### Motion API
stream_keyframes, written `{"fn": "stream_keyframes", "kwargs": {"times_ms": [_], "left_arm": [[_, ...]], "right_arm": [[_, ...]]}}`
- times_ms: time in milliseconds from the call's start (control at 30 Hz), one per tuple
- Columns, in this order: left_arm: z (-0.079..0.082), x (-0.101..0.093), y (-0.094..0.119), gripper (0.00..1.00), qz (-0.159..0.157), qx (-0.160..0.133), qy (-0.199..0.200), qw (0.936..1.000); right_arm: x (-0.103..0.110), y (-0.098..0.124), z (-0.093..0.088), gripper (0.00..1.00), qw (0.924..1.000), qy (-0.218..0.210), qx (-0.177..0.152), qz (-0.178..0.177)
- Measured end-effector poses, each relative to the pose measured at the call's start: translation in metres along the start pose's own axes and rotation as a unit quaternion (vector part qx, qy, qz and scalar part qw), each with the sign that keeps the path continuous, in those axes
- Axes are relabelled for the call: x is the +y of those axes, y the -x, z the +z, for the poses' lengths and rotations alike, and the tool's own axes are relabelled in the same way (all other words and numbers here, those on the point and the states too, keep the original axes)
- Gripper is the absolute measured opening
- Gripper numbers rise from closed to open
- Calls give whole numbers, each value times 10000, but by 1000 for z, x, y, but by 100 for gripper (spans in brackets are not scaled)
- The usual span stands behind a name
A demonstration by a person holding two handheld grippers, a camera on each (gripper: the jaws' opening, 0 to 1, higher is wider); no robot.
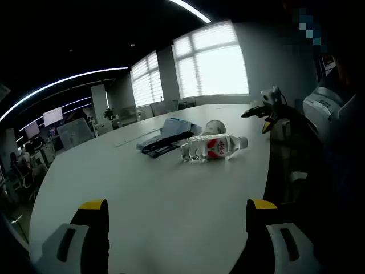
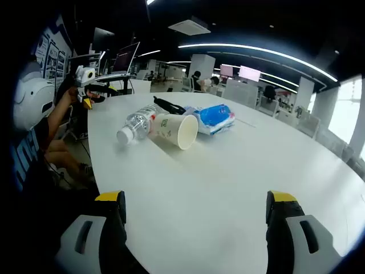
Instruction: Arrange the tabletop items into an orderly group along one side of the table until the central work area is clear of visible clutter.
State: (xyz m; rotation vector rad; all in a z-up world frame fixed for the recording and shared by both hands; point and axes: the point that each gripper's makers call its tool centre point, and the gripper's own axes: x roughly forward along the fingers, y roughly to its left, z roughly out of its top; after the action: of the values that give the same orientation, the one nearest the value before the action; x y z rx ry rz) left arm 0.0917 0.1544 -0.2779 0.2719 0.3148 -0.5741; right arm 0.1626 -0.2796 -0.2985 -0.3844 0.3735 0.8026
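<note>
A clear water bottle with a red label lies on its side on the white table. Just behind it lies a tipped paper cup, with a blue-and-white pack and a black strap-like item to its left. My left gripper is open over bare table, well short of the bottle. In the right gripper view the bottle, the cup, the blue pack and the black item lie in a cluster. My right gripper is open and apart from them.
A person's hand holds the left gripper at the table edge. The right gripper shows beyond the bottle at that edge. Office desks, monitors and bright windows lie beyond the table. Bare table spreads out past the cluster.
</note>
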Motion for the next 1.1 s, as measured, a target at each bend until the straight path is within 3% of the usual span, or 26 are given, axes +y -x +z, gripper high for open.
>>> {"fn": "stream_keyframes", "kwargs": {"times_ms": [567, 800, 1100], "left_arm": [[-6, 3, 6, 100, -7, 260, -2, 9997], [-4, 3, 8, 100, 11, 232, -10, 9997], [-7, 8, 7, 100, 29, 277, 70, 9996]], "right_arm": [[-7, 2, 6, 100, 9999, 101, 121, 28], [-6, -2, -1, 100, 9994, 58, 329, 116], [-7, -1, 1, 100, 9994, 80, 331, 85]]}}
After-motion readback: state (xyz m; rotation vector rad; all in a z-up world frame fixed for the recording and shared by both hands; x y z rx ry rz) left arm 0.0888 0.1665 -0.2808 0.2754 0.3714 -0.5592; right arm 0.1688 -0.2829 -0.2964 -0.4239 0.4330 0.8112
